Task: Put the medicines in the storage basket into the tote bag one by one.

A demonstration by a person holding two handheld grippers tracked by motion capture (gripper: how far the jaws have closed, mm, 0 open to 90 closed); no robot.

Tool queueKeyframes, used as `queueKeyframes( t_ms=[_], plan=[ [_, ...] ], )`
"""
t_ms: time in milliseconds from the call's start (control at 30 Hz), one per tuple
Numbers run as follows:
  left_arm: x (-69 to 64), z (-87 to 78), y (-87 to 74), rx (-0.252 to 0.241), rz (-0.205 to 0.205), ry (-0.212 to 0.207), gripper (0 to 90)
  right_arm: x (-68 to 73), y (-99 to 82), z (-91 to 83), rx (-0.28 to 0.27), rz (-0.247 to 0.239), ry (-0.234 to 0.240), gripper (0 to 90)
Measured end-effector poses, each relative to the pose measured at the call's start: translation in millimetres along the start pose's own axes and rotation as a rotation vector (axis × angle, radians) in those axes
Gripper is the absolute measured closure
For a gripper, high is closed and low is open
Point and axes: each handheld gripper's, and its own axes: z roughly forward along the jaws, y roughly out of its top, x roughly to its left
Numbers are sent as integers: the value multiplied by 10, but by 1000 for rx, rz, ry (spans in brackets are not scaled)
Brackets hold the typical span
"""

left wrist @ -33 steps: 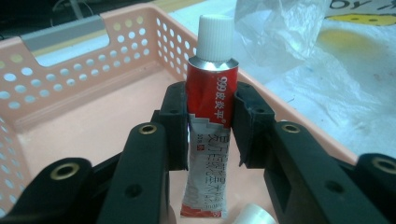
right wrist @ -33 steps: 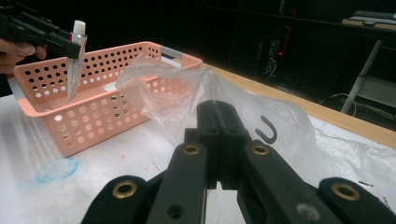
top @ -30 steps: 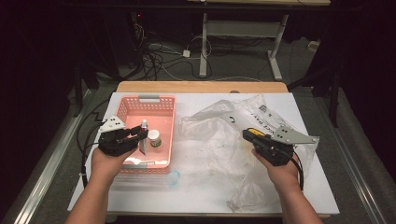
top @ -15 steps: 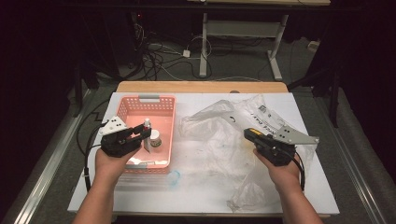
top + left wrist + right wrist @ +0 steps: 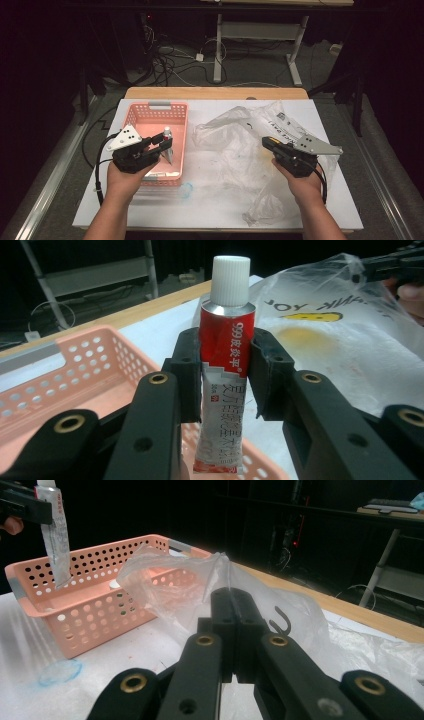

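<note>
A red-and-white ointment tube [image 5: 227, 355] with a white ribbed cap stands upright between the jaws of my left gripper [image 5: 226, 375], which is shut on its middle. In the high view the left gripper [image 5: 165, 142] holds the tube [image 5: 168, 150] above the right side of the pink perforated basket [image 5: 150, 107]. My right gripper [image 5: 267, 142] is shut on a fold of the clear plastic bag [image 5: 240, 135], which lies crumpled across the middle and right of the table. From the right gripper view, its jaws [image 5: 235, 610] pinch the bag [image 5: 175, 575], and the tube [image 5: 57, 545] hangs over the basket [image 5: 90, 605].
A small bluish translucent disc [image 5: 186, 190] lies on the white table cover just in front of the basket. A wooden board [image 5: 215, 93] runs along the far edge. Something pale [image 5: 115, 584] rests inside the basket. Dark floor, cables and desk legs lie beyond.
My left hand has risen and shifted a little towards the bag, lifting the tube up from the basket. The right hand and the bag have stayed put.
</note>
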Motion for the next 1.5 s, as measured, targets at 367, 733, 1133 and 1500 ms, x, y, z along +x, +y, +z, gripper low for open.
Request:
queueKeyframes(
  t_ms=[367,733,1133,1500],
  plan=[
    [-269,132,49,-11,24,-80,668,9,7,-9,2,-2,5,900],
    [-499,337,17,9,57,-136,668,8,5,-4,-2,-2,4,900],
    [-613,507,-66,31,58,-155,668,27,6,4,0,-6,8,900],
    [-746,696,-80,55,80,-173,668,31,8,10,1,-8,10,900]
  ],
)
